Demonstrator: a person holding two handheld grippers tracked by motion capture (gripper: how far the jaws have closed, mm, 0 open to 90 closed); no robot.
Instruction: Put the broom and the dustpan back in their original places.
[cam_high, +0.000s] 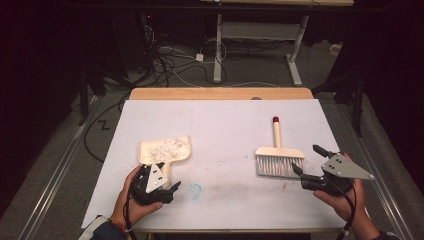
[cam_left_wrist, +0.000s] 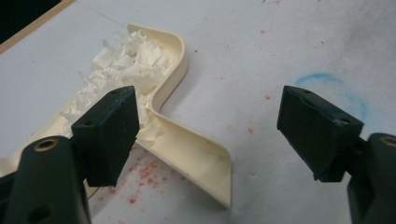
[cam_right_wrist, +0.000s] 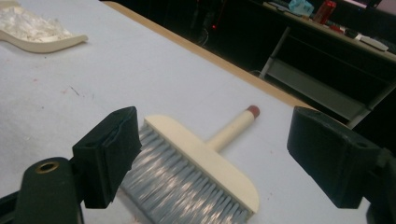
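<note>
A cream dustpan holding white shreds lies left of centre on the white sheet. My left gripper stands open at the pan's near end. In the left gripper view, the pan's handle runs between the spread jaws of the left gripper, close to the left one and untouched. To the right lies a cream hand brush with grey bristles and a red-tipped handle that points away. My right gripper is open just right of the bristles. The right gripper frames the brush, empty.
A blue chalk ring and red specks mark the sheet near the front. The table's wooden far edge shows beyond the sheet. Cables and a desk frame stand on the floor behind.
</note>
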